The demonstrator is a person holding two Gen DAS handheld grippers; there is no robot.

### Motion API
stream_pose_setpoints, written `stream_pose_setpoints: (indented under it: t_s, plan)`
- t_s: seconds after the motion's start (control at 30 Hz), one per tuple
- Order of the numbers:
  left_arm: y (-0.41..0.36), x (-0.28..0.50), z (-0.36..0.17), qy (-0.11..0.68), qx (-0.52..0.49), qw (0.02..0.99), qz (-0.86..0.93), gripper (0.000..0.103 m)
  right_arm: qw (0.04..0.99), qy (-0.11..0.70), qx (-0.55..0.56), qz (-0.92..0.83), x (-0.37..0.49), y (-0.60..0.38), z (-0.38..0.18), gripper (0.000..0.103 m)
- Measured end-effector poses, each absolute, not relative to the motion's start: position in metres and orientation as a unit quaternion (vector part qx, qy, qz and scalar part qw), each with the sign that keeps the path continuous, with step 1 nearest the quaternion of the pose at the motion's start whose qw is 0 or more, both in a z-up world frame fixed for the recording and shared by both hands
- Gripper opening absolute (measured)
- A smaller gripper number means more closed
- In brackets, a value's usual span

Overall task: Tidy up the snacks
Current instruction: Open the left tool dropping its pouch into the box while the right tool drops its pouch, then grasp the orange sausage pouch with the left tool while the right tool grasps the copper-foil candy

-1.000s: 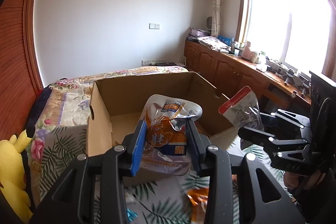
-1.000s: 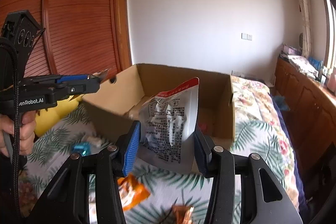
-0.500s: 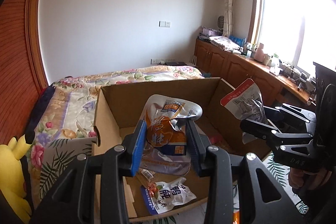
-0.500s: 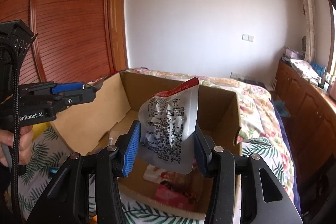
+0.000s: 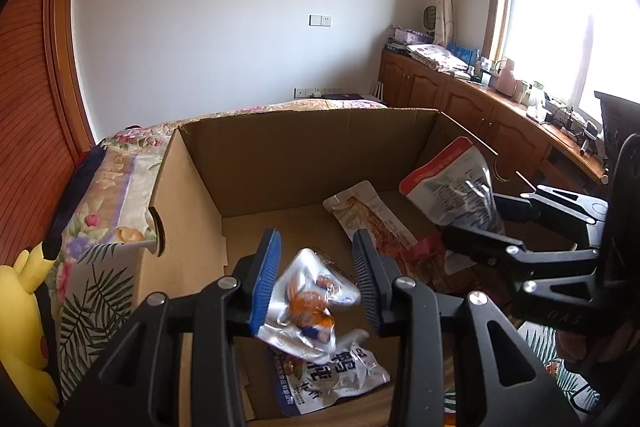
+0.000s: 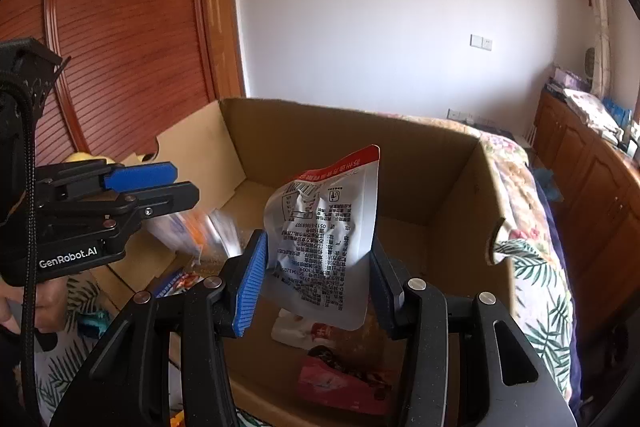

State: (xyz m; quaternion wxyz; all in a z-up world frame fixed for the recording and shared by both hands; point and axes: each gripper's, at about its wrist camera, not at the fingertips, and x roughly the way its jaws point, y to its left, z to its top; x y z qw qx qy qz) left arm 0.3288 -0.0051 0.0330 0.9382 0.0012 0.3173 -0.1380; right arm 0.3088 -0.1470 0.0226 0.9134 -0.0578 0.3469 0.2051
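An open cardboard box [image 5: 280, 151] [image 6: 332, 131] stands on the bed. My left gripper [image 5: 316, 279] [image 6: 160, 183] is open over the box. The orange-and-silver snack bag [image 5: 308, 311] [image 6: 200, 231] is loose between its fingers, tilted and blurred, dropping into the box. My right gripper [image 6: 316, 275] [image 5: 472, 223] is shut on a silver snack bag with a red top [image 6: 332, 235] [image 5: 452, 183], held upright above the box's right side. Several snack bags lie on the box floor, among them a silver one with blue print [image 5: 328, 375] and a red one [image 6: 344, 379].
The box sits on a bed with a floral, leaf-print cover [image 6: 532, 267] [image 5: 100, 287]. A yellow plush toy [image 5: 20, 311] lies left of the box. Wooden cabinets [image 5: 480, 123] run under the window at right. A wooden wardrobe [image 6: 120, 39] stands at left.
Both grippers moved forward over the box. My left gripper opened and its orange-and-silver bag slipped down from the fingers. The right gripper kept its grip on the red-topped bag.
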Motion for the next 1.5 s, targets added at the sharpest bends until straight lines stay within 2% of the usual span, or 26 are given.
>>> stream_pose_setpoints:
  t_s: [0.67, 0.83, 1.1, 1.2, 1.27, 1.5]
  plan:
    - [-0.001, 0.312, 0.039, 0.314, 0.006, 0.94, -0.136, 0.04, 0.912, 0.345, -0.062, 0.212, 0.296, -0.143, 0.026, 0.053]
    - [0.011, 0.293, 0.049, 0.305, 0.004, 0.943, -0.133, 0.053, 0.917, 0.333, -0.056, 0.214, 0.278, -0.144, 0.037, 0.053]
    - [0.025, 0.253, 0.062, 0.299, 0.012, 0.947, -0.119, 0.056, 0.925, 0.319, -0.049, 0.202, 0.234, -0.154, 0.053, 0.053]
    - [0.026, 0.24, 0.063, 0.298, 0.013, 0.947, -0.118, 0.061, 0.926, 0.319, -0.046, 0.195, 0.22, -0.161, 0.055, 0.053]
    - [0.026, 0.229, 0.063, 0.297, 0.01, 0.947, -0.123, 0.069, 0.927, 0.32, -0.043, 0.19, 0.211, -0.166, 0.055, 0.053]
    - [0.013, 0.2, 0.044, 0.311, 0.013, 0.94, -0.143, 0.073, 0.925, 0.337, -0.031, 0.171, 0.182, -0.19, 0.043, 0.054]
